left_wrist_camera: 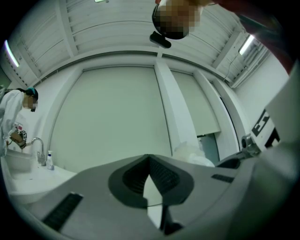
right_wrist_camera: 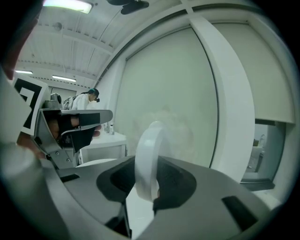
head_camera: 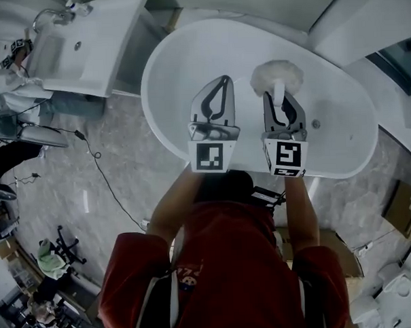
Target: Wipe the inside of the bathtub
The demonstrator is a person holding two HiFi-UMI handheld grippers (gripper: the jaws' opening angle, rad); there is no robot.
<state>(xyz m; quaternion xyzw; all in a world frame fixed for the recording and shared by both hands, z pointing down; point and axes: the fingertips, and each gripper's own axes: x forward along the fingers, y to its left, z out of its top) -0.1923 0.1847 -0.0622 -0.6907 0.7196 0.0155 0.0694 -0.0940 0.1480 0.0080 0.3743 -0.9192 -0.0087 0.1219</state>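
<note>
The white oval bathtub (head_camera: 162,73) lies below me in the head view, its drain (head_camera: 316,124) at the right end. My right gripper (head_camera: 278,90) is shut on the white handle (right_wrist_camera: 150,154) of a fluffy white duster (head_camera: 276,74), whose head shows as a pale blur (right_wrist_camera: 164,126) past the jaws. My left gripper (head_camera: 223,79) hangs beside it over the tub, jaws closed tip to tip with nothing between them (left_wrist_camera: 149,157). Both gripper views look at walls and ceiling, not into the tub. The duster head (left_wrist_camera: 190,153) also peeks over the left gripper's jaws.
A white washbasin unit (head_camera: 112,55) with a tap stands left of the tub, and a person in white (left_wrist_camera: 18,117) is at it. A black cable (head_camera: 104,178) runs over the marble floor. Cardboard boxes (head_camera: 405,209) sit at the right, clutter at the bottom left.
</note>
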